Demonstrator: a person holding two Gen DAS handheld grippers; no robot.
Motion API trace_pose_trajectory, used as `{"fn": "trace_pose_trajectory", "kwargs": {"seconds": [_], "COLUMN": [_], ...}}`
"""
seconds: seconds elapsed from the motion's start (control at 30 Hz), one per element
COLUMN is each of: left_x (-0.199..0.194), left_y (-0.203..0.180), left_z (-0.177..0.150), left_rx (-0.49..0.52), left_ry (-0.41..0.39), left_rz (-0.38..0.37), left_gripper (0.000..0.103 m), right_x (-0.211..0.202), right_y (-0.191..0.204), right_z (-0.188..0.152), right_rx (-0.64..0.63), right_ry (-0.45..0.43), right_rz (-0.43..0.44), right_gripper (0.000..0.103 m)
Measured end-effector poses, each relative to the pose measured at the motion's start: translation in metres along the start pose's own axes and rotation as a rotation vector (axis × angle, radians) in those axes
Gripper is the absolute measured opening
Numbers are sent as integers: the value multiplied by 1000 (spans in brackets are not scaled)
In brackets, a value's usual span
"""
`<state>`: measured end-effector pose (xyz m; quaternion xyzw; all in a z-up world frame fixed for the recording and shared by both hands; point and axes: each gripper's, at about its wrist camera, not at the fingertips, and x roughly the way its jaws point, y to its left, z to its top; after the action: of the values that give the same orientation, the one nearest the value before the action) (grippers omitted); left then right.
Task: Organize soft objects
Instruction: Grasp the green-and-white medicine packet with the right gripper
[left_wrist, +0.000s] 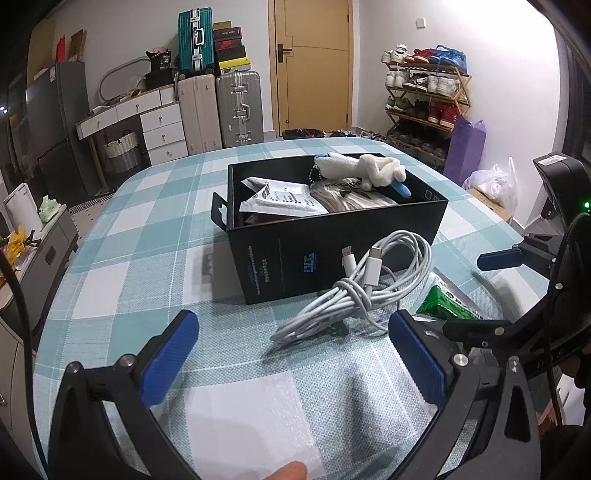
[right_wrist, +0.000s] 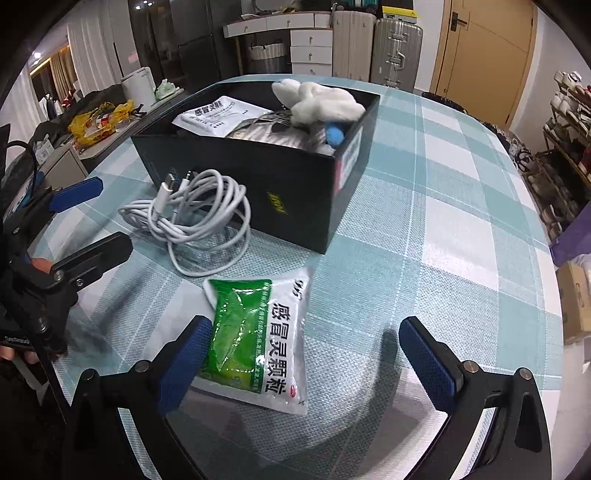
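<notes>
A black box (left_wrist: 332, 254) (right_wrist: 295, 192) stands mid-table. Inside lie a white plush toy (left_wrist: 365, 170) (right_wrist: 321, 99), a white printed packet (left_wrist: 280, 199) (right_wrist: 210, 114) and a silvery pouch (left_wrist: 351, 201). A coiled white cable (left_wrist: 362, 288) (right_wrist: 195, 218) rests on the cloth against the box's front. Beside it lies a green-and-white sachet (left_wrist: 447, 302) (right_wrist: 258, 339). My left gripper (left_wrist: 293, 321) (right_wrist: 114, 212) is open, just short of the cable, above a clear bubble-wrap sheet (left_wrist: 251, 424). My right gripper (right_wrist: 306, 325) (left_wrist: 461, 295) is open, its jaws straddling the sachet's near end.
The table wears a teal-and-white checked cloth (left_wrist: 147, 280) (right_wrist: 443, 229). Behind it stand suitcases (left_wrist: 236, 107), white drawers (left_wrist: 162, 133), a door (left_wrist: 314, 66) and a shoe rack (left_wrist: 424, 96). A fingertip (left_wrist: 291, 470) shows at the bottom edge.
</notes>
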<state>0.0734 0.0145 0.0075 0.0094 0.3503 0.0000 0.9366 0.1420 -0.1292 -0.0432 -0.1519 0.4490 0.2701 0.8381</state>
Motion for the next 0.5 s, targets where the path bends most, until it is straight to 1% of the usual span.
{"fn": "trace_pose_trajectory", "kwargs": {"seconds": [0.17, 0.2, 0.33, 0.4, 0.5], "left_x": [1, 2, 3, 4, 5], "left_y": [0, 1, 1, 0, 0], "left_z": [0, 1, 0, 0, -1], "left_rx": [1, 1, 2, 3, 6], "left_ry": [5, 5, 7, 9, 14], "left_rz": [-4, -4, -2, -3, -6], "left_gripper": [103, 103, 103, 103, 103], "right_x": [0, 1, 1, 1, 0], "right_y": [-3, -2, 2, 4, 6], "right_z": [1, 1, 0, -1, -1], "right_rx": [-1, -7, -34, -44, -57], "right_ry": [-8, -5, -3, -8, -12], "right_rz": [-6, -20, -29, -18, -8], "right_gripper": [102, 102, 101, 94, 89]}}
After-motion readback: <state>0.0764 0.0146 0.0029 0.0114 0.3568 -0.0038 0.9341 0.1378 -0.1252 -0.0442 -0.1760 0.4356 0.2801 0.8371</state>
